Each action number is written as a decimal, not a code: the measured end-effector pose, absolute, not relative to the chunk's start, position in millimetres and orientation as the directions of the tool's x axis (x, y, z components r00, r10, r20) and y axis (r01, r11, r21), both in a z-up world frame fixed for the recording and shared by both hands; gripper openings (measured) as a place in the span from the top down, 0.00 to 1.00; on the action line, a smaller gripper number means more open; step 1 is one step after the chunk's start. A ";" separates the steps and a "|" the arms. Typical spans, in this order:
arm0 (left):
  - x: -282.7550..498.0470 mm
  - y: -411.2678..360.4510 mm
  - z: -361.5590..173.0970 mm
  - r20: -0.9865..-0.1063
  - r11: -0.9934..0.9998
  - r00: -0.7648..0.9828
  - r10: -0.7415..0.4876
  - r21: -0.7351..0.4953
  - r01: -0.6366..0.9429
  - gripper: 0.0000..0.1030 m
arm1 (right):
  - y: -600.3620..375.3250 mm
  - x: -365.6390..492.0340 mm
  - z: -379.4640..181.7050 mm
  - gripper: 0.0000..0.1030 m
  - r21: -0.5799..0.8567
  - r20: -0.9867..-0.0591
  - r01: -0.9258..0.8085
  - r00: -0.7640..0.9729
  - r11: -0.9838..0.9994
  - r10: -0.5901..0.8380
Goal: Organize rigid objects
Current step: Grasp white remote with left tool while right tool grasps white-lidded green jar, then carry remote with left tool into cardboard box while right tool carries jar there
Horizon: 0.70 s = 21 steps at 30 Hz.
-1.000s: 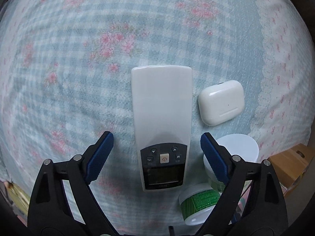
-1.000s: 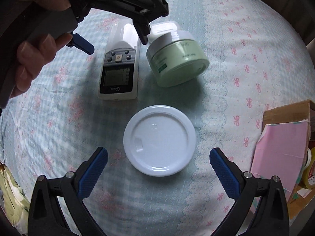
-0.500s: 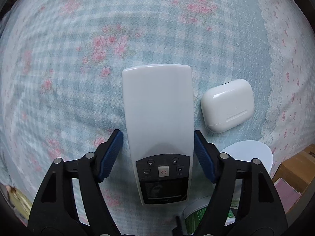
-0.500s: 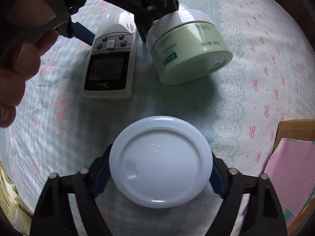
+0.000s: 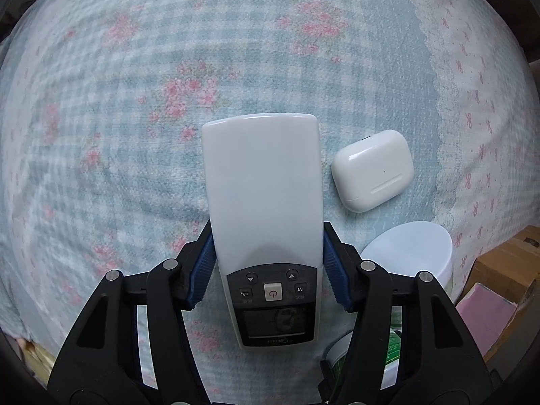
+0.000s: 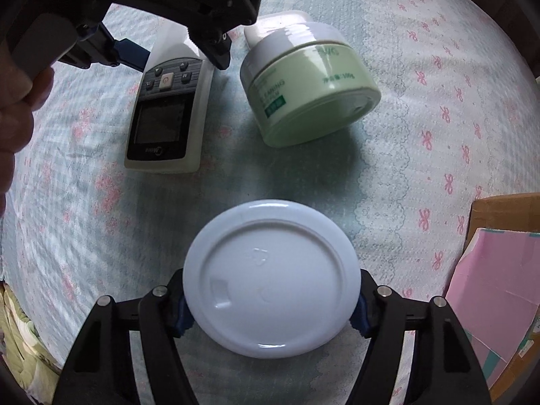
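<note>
Two grippers, both squeezing | left gripper (image 5: 268, 271): ribbed blue pads tight on the sides of the long smooth remote (image 5: 265, 202), flat on the bumpy checked cloth (image 5: 135, 118) | right gripper (image 6: 271, 312): jaws tight on the round shiny white lid (image 6: 271, 278) | green jar (image 6: 308, 89) tipped over near remote | rounded white case (image 5: 373, 170) just beside remote

**Right gripper clamped on white lid**

The right gripper (image 6: 271, 307) had its 2 blue pads pressed against opposite edges of a round white lid (image 6: 271, 278) above the floral bedspread (image 6: 422, 108). Beyond it, a green cream jar (image 6: 308, 89) lay tilted beside a white remote (image 6: 165, 108). The left gripper (image 6: 168, 38) closed on the remote's far end. A pink box (image 6: 496, 290) sat at the right.
</note>
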<state>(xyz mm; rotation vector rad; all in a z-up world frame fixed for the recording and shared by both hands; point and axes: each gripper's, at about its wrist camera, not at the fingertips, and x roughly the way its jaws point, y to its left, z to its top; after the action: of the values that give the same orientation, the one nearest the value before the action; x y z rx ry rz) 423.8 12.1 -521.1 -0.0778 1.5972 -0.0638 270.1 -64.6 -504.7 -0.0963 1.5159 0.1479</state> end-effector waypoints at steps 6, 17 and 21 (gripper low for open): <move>419.3 19.6 -488.2 -0.991 0.992 0.025 -0.128 -0.128 -0.011 0.46 | -69.5 263.3 -481.2 0.36 0.039 -0.995 -0.156 0.089 0.987 0.053; 371.7 55.3 -398.4 -0.969 0.977 0.122 -0.214 -0.211 0.037 0.47 | -96.9 240.6 -399.8 0.36 0.078 -0.978 -0.111 0.184 0.991 0.097; 345.5 52.7 -361.3 -0.955 0.965 0.153 -0.256 -0.243 0.098 0.47 | -104.0 233.5 -359.9 0.36 0.129 -0.966 -0.064 0.219 0.990 0.140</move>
<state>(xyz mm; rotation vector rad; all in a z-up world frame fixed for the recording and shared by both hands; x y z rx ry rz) 345.5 52.7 -361.3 -0.1344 1.3951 -0.2543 233.5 -104.0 -359.9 0.0667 1.3429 0.1411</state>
